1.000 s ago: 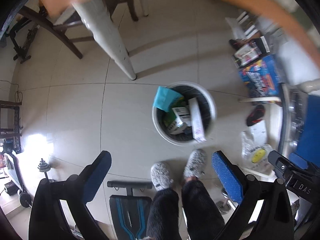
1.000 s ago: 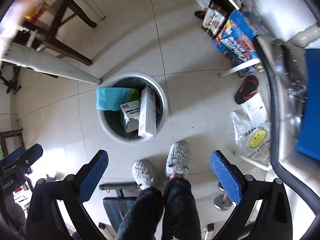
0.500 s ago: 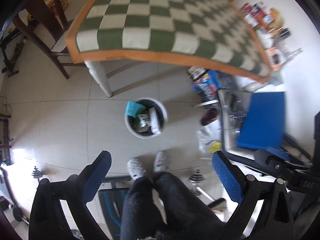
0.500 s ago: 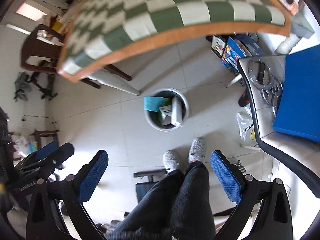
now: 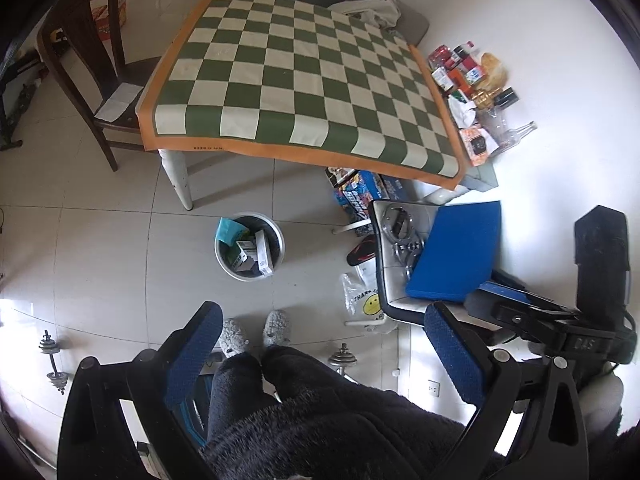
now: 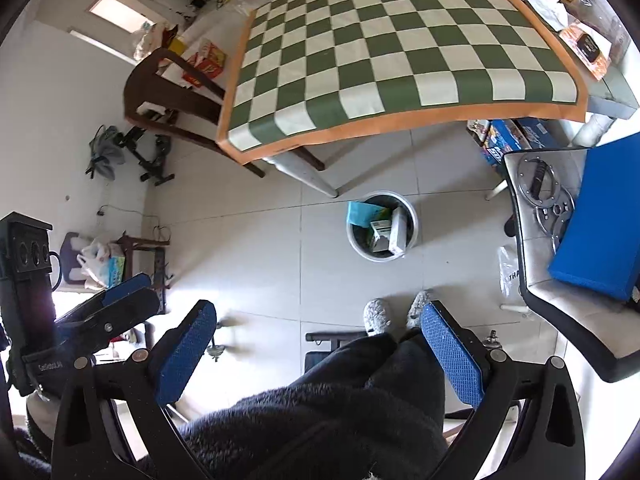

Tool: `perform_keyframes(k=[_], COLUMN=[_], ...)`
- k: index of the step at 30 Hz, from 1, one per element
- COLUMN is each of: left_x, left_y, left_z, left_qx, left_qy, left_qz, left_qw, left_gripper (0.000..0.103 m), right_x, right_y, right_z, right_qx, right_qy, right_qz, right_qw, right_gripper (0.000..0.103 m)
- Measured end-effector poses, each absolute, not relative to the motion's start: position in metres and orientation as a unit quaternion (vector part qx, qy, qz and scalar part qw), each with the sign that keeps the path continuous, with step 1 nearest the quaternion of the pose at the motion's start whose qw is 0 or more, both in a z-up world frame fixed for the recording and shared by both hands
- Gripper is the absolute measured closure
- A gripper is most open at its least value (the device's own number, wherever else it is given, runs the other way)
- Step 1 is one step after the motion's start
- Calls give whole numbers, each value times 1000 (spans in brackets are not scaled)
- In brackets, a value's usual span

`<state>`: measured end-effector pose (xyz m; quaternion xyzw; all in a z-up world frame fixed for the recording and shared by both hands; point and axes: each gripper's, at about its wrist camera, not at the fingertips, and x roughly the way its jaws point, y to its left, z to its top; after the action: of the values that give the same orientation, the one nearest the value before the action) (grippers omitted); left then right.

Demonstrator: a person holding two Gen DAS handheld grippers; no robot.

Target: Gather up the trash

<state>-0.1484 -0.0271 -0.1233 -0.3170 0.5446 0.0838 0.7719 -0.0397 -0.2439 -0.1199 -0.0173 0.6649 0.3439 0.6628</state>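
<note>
A person holds two grippers high above a tiled floor, both cameras looking down. The left gripper (image 5: pixel 324 356) has its blue-padded fingers spread wide apart and grasps nothing. The right gripper (image 6: pixel 320 352) is likewise spread wide with nothing between its pads. Between each pair of fingers show the person's legs in dark fleecy trousers (image 5: pixel 320 412) and two grey fluffy slippers (image 5: pixel 256 330).

The landmark is a round grey trash bin (image 5: pixel 280 246) standing on the floor. It sits just ahead of the slippers and just beside the white front leg (image 5: pixel 178 176) of a table. Inside the bin lie the collected pieces of trash: a teal packet (image 5: pixel 227 231) leaning at the bin's left rim, a small white carton (image 5: pixel 245 251) in the middle, and a long white box (image 5: pixel 264 252) propped against the right side.

Beyond the bin, the table carries a green-and-white checked cloth with an orange border (image 5: pixel 304 80); the cloth's surface is bare. Jars, packets and bottles (image 5: pixel 472 88) crowd the table's far right edge, past the cloth. A dark wooden chair (image 5: pixel 92 68) stands left of the table. To the right of the bin are a blue printed box (image 5: pixel 360 192) under the table, a red-and-black sandal (image 5: pixel 360 250), a white smiley-face plastic bag (image 5: pixel 362 300), and a seat holding a blue cushion (image 5: pixel 456 252). Small dumbbells (image 5: pixel 54 360) lie on the floor to the bin's near left.
</note>
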Motion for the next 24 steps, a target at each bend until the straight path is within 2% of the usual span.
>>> perform_keyframes(k=[12,24], left_x=[-156,-156], left_y=[-24,-24], left_z=[-110,-107], left_qx=[-306,-296], left_qy=[542,553], left_qz=[87,76], left_qw=[777,775], left_gripper=[0,0], right_x=[-52,-47], right_y=[-241,-237], right_z=[-99,-100], right_qx=[-28,-39], right_qy=[663,669], right_qz=[365,362], right_qw=[653,648], right_gripper=[0,0])
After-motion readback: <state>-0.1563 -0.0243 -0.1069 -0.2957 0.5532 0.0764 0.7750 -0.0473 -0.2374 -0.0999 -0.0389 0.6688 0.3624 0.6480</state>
